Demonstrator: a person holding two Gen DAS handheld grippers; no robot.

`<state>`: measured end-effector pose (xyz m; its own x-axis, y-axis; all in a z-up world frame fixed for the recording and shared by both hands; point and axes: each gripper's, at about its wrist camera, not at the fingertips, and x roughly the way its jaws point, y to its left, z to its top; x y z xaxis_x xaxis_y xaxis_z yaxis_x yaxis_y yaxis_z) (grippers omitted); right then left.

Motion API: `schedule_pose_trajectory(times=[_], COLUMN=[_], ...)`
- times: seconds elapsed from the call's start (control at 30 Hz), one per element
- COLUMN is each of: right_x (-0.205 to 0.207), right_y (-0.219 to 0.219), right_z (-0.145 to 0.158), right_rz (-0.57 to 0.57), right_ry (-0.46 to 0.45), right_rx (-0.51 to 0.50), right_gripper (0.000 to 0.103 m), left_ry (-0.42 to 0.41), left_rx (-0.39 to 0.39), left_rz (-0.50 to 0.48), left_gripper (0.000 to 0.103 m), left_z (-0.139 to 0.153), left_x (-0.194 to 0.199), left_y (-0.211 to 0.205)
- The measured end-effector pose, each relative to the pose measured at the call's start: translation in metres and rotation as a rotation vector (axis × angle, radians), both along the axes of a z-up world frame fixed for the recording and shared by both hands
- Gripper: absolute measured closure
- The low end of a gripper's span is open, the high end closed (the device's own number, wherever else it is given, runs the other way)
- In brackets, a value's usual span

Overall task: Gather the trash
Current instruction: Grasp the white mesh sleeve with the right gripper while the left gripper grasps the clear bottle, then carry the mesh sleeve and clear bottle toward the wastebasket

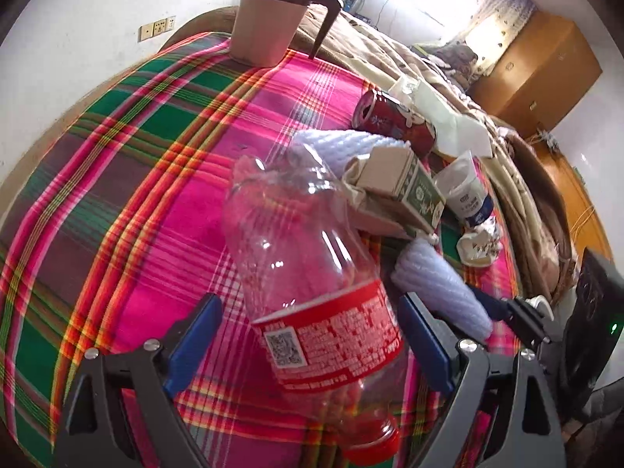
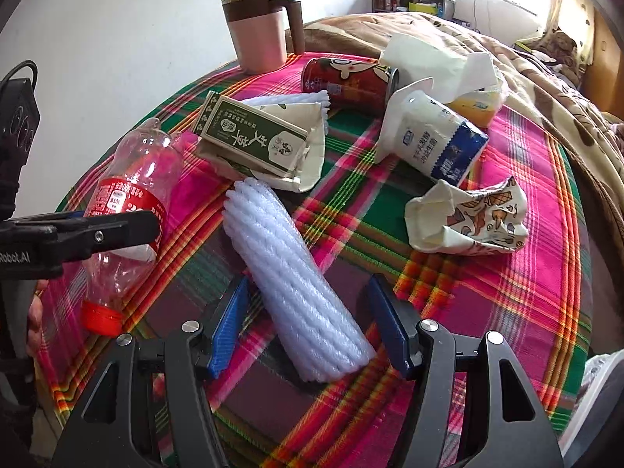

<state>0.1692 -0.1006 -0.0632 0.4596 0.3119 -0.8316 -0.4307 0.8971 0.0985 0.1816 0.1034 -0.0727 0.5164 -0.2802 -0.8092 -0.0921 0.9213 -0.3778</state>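
Note:
A clear plastic bottle (image 1: 308, 273) with a red label and red cap lies on the plaid cloth (image 1: 117, 163). My left gripper (image 1: 308, 335) is open around its labelled part, with a gap showing at the left pad. In the right wrist view the bottle (image 2: 128, 202) lies at the left, with one left finger (image 2: 117, 230) across it. My right gripper (image 2: 312, 323) is open astride a white foam sleeve (image 2: 296, 284), pads apart from it. Beyond lie a green carton (image 2: 253, 136), a red can (image 2: 351, 82), a yogurt cup (image 2: 433, 136) and a crumpled printed paper cup (image 2: 468, 218).
A pink mug (image 2: 261, 31) with a brown lid stands at the table's far edge by the wall. White tissue (image 2: 433, 62) covers a yellow packet behind the can. A bed with a brown blanket (image 2: 546, 78) lies to the right. A black box (image 2: 15, 124) hangs at the left.

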Motion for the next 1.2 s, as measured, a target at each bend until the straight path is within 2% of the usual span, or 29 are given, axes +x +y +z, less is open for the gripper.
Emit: schedule_pose_trajectory(times=[0.1,0.17,0.3,0.37,0.4,0.43,0.47,0.9,1.2], right_x=[0.002,0.004,0.004,0.003,0.002,0.000,-0.003,-0.023,-0.036], right_y=[0.001,0.003,0.001,-0.001,-0.003,-0.005,-0.006,-0.021,-0.036], right_z=[0.001,0.003,0.002,0.003,0.003,0.003,0.004,0.012,0.018], right_rz=[-0.003,-0.011,-0.029,-0.040,-0.045,-0.052,-0.058,-0.103,-0.142], right_ry=[-0.001,0.000,-0.003,-0.005,-0.007,-0.012,-0.016,-0.049,-0.054], right_rx=[0.010,0.015,0.021,0.035,0.038,0.042,0.047,0.105,0.152], right_gripper=[0.040,0.056,0.069,0.076,0.077,0.077,0.078,0.078,0.078], left_ry=[-0.011,-0.012,-0.013,-0.012,-0.012,-0.013,-0.013,-0.020,-0.061], left_rx=[-0.003,0.008,-0.026,-0.027,-0.022,-0.026,-0.042,-0.032,0.001], left_rz=[0.018,0.020,0.054,0.069,0.068,0.064,0.059,0.015,-0.051], left_gripper=[0.011,0.011,0.011,0.019,0.023,0.032,0.034,0.035,0.036], left_z=[-0.002,-0.001,-0.001,-0.001,-0.001,-0.001,0.000,0.004,0.021], left_x=[0.005,0.008,0.011,0.011,0.011,0.010,0.009,-0.011,-0.026], left_y=[0.001,-0.002,0.002,0.003,0.003,0.003,0.003,-0.012,-0.034])
